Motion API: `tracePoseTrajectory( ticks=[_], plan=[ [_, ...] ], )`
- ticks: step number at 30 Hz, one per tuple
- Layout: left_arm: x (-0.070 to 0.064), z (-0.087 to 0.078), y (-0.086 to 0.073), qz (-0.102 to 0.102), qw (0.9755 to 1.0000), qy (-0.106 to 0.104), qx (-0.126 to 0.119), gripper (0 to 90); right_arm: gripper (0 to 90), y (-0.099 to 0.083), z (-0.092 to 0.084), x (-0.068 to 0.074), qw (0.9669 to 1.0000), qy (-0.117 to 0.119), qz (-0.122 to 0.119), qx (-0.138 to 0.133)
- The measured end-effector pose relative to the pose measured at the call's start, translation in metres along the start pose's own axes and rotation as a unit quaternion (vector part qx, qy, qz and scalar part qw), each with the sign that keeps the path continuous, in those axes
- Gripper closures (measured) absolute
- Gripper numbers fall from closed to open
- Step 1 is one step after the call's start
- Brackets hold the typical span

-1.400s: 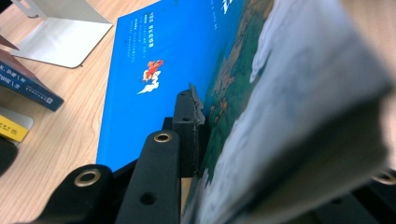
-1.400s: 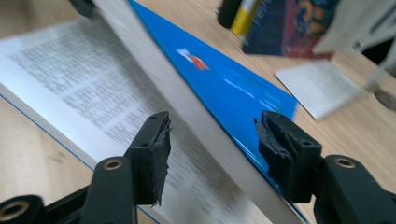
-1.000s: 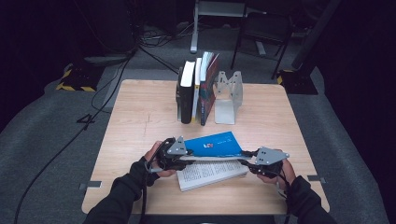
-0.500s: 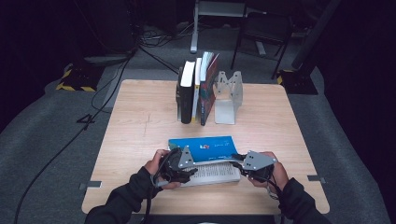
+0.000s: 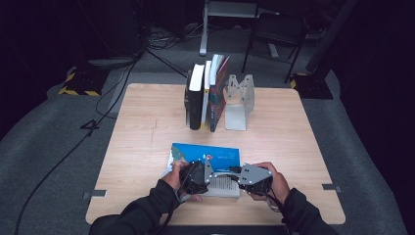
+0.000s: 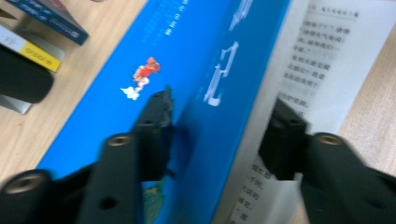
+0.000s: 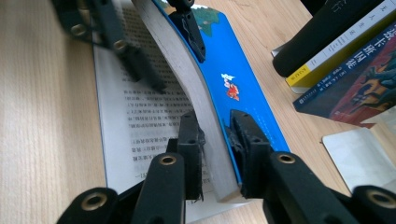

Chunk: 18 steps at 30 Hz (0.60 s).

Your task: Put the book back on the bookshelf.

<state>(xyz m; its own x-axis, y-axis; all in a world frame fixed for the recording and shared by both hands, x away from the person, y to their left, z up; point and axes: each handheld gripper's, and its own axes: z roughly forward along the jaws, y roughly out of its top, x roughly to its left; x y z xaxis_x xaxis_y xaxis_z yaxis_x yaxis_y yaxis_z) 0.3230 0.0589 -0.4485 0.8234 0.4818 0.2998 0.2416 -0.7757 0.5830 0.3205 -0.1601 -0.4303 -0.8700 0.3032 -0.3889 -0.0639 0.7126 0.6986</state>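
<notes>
Blue book (image 5: 208,152) between both grippers

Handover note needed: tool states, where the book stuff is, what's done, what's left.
Right tool: shut on the page block and cover of the open blue paperback book.
Left tool: straddles the same cover, jaws just closing, pads apparently not pressing yet.
Book lies at the near edge of the wooden table; the upright books and metal bookend stand at the far side.
Done: cover half lifted.
Left: probably close it, then shelve.

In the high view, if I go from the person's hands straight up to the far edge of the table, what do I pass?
Left gripper and right gripper → open blue book → bare table → row of standing books.
</notes>
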Motion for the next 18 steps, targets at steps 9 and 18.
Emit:
tracePoseTrajectory(
  ticks=[9, 18],
  plan=[
    [0.017, -0.007, -0.010, 0.001, 0.9988, -0.042, -0.026, 75.8, 50.4, -0.028, 0.013, -0.030, 0.9989, 0.026, 0.035, -0.016],
    [0.026, -0.008, -0.017, -0.002, 0.9974, -0.070, -0.018, 66.3, 68.7, -0.034, 0.022, -0.035, 0.9987, 0.042, 0.009, -0.028]
  ],
)
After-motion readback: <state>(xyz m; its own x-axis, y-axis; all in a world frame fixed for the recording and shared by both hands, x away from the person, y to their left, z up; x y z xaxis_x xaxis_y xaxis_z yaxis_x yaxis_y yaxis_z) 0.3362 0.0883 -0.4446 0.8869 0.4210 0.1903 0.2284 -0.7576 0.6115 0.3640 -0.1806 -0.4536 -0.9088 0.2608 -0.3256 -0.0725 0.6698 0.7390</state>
